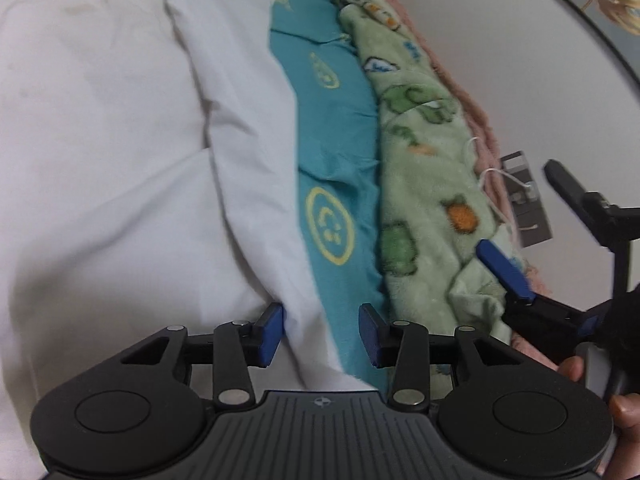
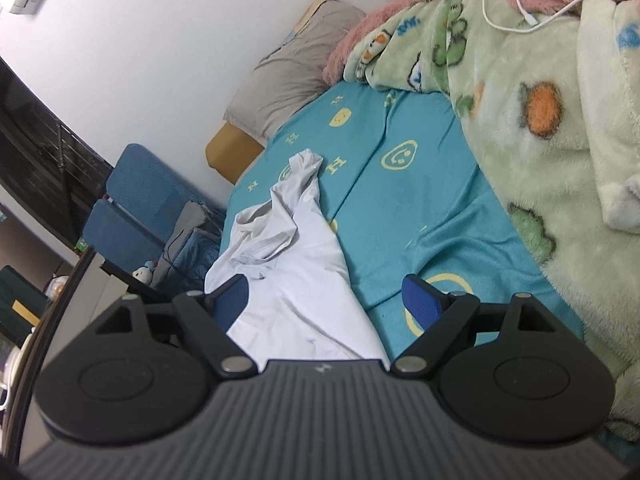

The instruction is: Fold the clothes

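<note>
A white garment (image 1: 120, 184) lies spread over a teal bedsheet (image 1: 332, 152) with yellow smiley prints. My left gripper (image 1: 322, 330) is open, with the garment's right edge running between its blue pads. In the right wrist view the same white garment (image 2: 288, 264) stretches away in a rumpled strip, its collar end at the far side. My right gripper (image 2: 328, 300) is open just above the garment's near part, holding nothing. The right gripper (image 1: 516, 280) also shows at the right of the left wrist view, over the green blanket, with a hand on it.
A green fleece blanket (image 2: 540, 128) with cartoon prints lies heaped along the bed by a pink blanket (image 2: 400, 12) and a white cable (image 2: 520, 16). A grey pillow (image 2: 288, 80) sits at the bed's head. A blue chair (image 2: 140, 200) stands beside the bed.
</note>
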{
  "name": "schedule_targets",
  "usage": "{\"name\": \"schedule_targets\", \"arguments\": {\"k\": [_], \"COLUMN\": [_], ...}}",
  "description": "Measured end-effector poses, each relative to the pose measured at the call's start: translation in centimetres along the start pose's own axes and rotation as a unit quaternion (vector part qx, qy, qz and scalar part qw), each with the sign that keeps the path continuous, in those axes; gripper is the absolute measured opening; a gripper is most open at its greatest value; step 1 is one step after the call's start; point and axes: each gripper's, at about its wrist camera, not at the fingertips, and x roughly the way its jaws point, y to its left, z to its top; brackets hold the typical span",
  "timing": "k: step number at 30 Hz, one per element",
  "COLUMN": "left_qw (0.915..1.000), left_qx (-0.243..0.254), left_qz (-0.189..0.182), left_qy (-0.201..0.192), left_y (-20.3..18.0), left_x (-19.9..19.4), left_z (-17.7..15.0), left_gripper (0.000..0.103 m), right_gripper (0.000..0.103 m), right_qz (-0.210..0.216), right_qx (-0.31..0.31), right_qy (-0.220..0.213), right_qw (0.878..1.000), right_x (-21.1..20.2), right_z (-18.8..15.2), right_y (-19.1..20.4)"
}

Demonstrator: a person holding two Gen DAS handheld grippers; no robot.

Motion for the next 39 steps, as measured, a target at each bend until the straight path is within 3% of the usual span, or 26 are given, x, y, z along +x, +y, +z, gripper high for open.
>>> {"name": "schedule_targets", "arguments": {"k": [2,11,12,15,20,26,31,34,37,39], "left_qw": [0.9999,0.9988,0.9987,0.9987,0.9989,0.9998,0.9991,0.9940,0.9855,0.9846], "left_qx": [0.009,0.008,0.012,0.026,0.041,0.017,-0.014,-0.022,-0.001,0.023], "left_qz": [-0.014,0.017,0.015,0.012,-0.004,-0.011,0.041,0.106,0.169,0.173], "left_qy": [-0.001,0.046,0.047,0.041,0.022,0.008,0.005,0.009,0.007,-0.005], "left_y": [-0.4,0.0,-0.1,-0.7,-2.1,-1.0,2.6,4.2,4.6,3.5], "left_x": [-0.1,2.2,2.2,1.6,-2.0,-9.1,-12.7,-12.3,-11.6,-11.6], "left_z": [0.1,-0.5,-0.5,-0.3,0.4,1.7,2.4,2.4,2.3,2.1], "left_gripper": [0.043,0.045,0.042,0.000,0.001,0.001,0.001,0.001,0.007,0.013], "right_gripper": [0.086,0.086,0.086,0.086,0.086,0.086,0.086,0.086,0.086,0.086], "right_qz": [0.002,-0.003,-0.005,-0.013,-0.024,-0.028,-0.030,-0.030,-0.029,-0.029], "right_qx": [0.002,0.009,0.009,0.009,0.009,-0.001,-0.013,-0.022,-0.028,-0.031], "right_qy": [0.000,0.006,0.006,0.007,0.006,0.009,0.016,0.023,0.029,0.032], "right_qw": [1.000,1.000,1.000,1.000,1.000,1.000,0.999,0.999,0.999,0.999], "right_x": [0.0,0.4,0.5,0.7,0.9,1.1,1.6,1.8,1.9,1.9], "right_z": [0.1,-0.2,-0.2,-0.2,-0.3,-0.5,-0.8,-1.0,-1.2,-1.3], "right_y": [-0.1,-0.4,-0.4,-0.5,-0.6,-0.3,0.2,0.5,0.7,0.8]}}
